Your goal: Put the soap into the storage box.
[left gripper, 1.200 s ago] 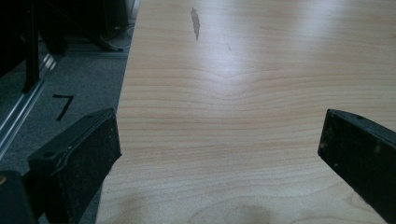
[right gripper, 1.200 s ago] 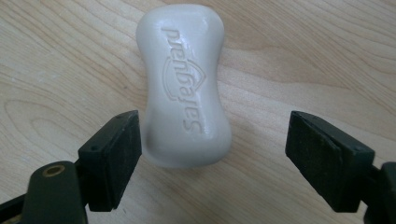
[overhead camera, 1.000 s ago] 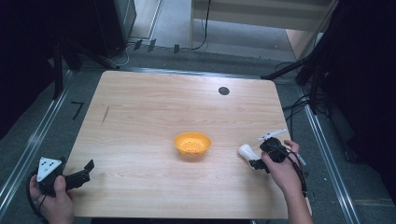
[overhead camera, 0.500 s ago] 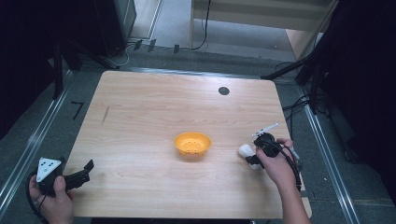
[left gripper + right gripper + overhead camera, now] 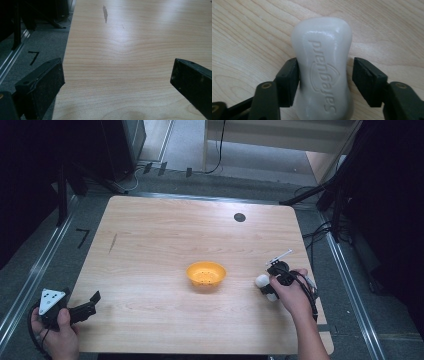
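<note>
In the high view, the right hand-held gripper [image 5: 270,285] sat low over the bench [image 5: 165,240] near its right edge, held by the right hand [image 5: 291,292]. A white soap [image 5: 262,281] lay on the wood at its tip, between the jaws. An orange bowl [image 5: 206,273] stood to the left of that gripper, apart from the soap. The left hand-held gripper [image 5: 90,302] rested at the bench's near left corner in the left hand [image 5: 55,332], with its grey plate [image 5: 51,299] on top and its jaws pointing toward the bowl, well apart from it. A small black disc [image 5: 239,217] lay far ahead of both, near the far edge.

In the left gripper view, the left hand-held gripper [image 5: 117,80] stood wide open, nothing between its jaws but bare wood. A dark streak [image 5: 105,13] marked the wood far ahead.

In the right gripper view, the right hand-held gripper [image 5: 325,80] straddled the soap [image 5: 322,65], which lay flat with embossed lettering up. One jaw touched the soap's side; the other stood just off it with a slim gap, so the jaws were not yet closed on it.
</note>
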The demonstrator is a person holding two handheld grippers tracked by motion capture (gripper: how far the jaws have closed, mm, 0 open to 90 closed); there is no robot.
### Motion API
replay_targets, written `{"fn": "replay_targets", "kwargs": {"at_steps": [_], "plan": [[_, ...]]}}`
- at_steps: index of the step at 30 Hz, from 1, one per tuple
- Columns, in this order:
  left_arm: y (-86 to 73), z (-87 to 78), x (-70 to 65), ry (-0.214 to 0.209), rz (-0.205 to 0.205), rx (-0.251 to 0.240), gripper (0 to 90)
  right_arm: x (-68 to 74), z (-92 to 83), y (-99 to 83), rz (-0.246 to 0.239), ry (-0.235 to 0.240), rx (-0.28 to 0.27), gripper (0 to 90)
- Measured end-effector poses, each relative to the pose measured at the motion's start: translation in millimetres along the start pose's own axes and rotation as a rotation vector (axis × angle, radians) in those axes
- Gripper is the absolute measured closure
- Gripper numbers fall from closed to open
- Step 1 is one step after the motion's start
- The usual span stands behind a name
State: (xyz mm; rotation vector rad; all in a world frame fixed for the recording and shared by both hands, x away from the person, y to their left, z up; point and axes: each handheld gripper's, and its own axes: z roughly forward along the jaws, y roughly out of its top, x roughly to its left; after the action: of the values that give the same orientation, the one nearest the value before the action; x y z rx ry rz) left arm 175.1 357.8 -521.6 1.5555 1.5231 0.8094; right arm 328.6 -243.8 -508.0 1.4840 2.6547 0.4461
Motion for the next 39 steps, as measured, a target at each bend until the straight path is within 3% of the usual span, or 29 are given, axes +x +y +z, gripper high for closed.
{"fn": "replay_targets", "kwargs": {"at_steps": [5, 12, 18, 32, 39], "plan": [[0.1, 0.2, 0.0, 0.001, -0.001, 0.001, 0.0, -0.9, 1.7, 2.2, 0.022, 0.006, -0.003, 48.5], [0.0, 0.2, 0.2, 0.002, -0.005, -0.002, 0.0, 9.1, 3.2, 5.1, 0.007, -0.060, 0.022, 49.3], [0.0, 0.2, 0.5, 0.002, -0.004, -0.003, 0.0, 10.4, 3.2, -0.1, -0.004, -0.050, -0.014, 49.5], [0.2, 0.5, 0.1, 0.006, -0.003, 0.002, 0.0, 9.1, 2.8, -1.6, -0.006, -0.047, -0.034, 50.7], [0.4, 0.6, 0.1, 0.010, -0.007, 0.001, 0.0, 6.3, 2.0, -3.5, -0.024, -0.022, -0.040, 51.0]]}}
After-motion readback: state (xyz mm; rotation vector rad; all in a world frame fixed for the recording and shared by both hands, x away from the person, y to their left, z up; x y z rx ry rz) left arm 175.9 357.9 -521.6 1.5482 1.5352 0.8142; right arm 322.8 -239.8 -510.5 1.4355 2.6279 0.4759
